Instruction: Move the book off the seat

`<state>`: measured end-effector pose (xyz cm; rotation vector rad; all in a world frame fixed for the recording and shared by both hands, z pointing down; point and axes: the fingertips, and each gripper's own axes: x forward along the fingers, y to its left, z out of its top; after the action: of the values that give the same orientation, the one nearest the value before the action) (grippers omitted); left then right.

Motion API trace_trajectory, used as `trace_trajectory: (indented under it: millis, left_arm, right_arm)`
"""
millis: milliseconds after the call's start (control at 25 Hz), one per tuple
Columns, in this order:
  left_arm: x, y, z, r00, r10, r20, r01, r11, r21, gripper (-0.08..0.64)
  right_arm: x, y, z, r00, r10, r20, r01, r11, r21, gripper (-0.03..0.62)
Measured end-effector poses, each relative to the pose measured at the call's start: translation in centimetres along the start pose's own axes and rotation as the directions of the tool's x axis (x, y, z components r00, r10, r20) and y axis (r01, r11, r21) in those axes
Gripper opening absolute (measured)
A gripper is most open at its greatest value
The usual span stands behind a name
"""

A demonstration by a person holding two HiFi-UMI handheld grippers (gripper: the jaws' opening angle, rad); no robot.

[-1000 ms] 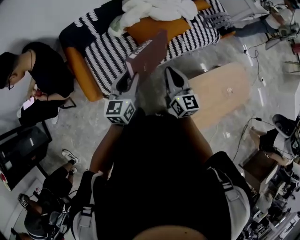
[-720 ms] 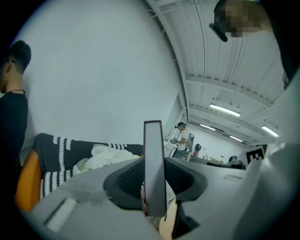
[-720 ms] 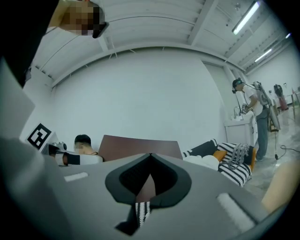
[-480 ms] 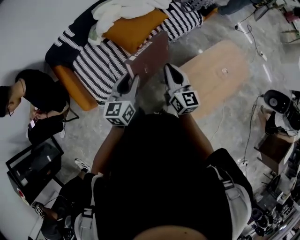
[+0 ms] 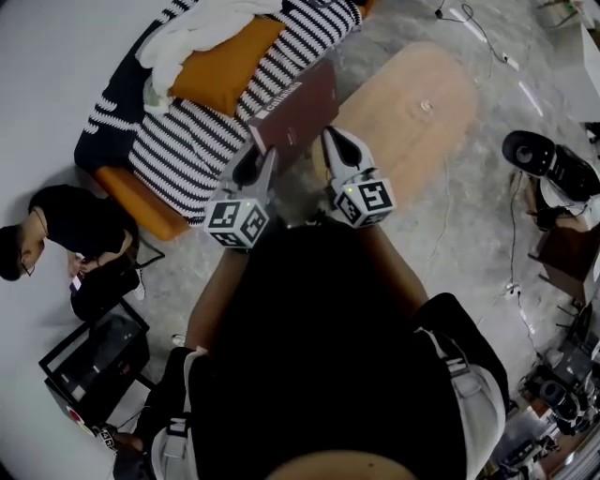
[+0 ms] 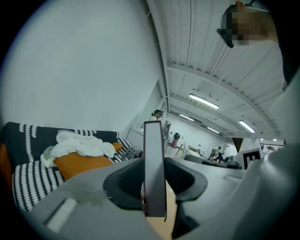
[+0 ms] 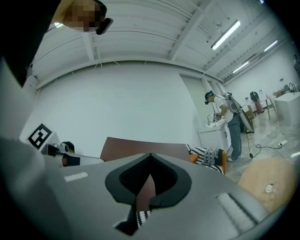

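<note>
Book (image 5: 298,105): one, maroon cover with white lettering; held up off the seat, tilted, seen over the front edge of the sofa (image 5: 202,141) and just beside the oval wooden surface (image 5: 412,122).

Tongs: two, each with one marker cube (image 5: 236,222); left tongs (image 6: 154,187) clamped on the book's edge, pads pressed to both covers, book standing upright between them; right tongs (image 7: 150,157) with tips drawn together at the book's broad face, no part of it plainly pinched.

Arms: two, both stretched forward side by side from the person's chest; both tongs point away toward the book, close together.

Sofa: one, black-and-white striped throw over an orange frame; one orange cushion (image 5: 220,70) and one heap of white cloth (image 5: 202,28) on it.

Surface: one, light wood, low; one small thing on it, too small to tell.

Room: pale marbled floor (image 5: 469,216) with cables; plain white wall; one seated person in black (image 5: 80,230) beside the sofa's end; one black case (image 5: 94,361) near the wall.
</note>
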<state>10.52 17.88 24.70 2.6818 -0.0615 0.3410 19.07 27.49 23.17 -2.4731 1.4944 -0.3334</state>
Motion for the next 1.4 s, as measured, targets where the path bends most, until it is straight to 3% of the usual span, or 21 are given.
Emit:
trace_trajectory:
  millis: [400, 760, 1120, 1400]
  left_arm:
    - [4.8, -6.8, -3.4, 0.992, -0.097, -0.079, 0.098, 0.995, -0.001, 0.144]
    - [9.9, -6.4, -3.4, 0.956, -0.239, -0.171, 0.242, 0.970, -0.002, 0.144]
    - [16.9, -6.4, -3.0, 0.866, -0.411, -0.286, 0.424, 0.906, -0.020, 0.144]
    - [20.3, -3.6, -4.1, 0.809, -0.456, -0.370, 0.464, 0.883, -0.072, 0.144]
  right_arm:
    - [-5.7, -7.3, 0.2, 0.997, -0.074, 0.028, 0.073, 0.997, 0.040, 0.008]
    - [-5.6, -11.3, 0.1, 0.975, -0.211, 0.062, 0.209, 0.977, 0.038, 0.008]
    - [-4.1, -14.5, 1.1, 0.914, -0.400, 0.062, 0.398, 0.916, 0.049, 0.008]
    - [-1.0, -15.8, 0.2, 0.872, -0.488, 0.042, 0.483, 0.871, 0.083, 0.008]
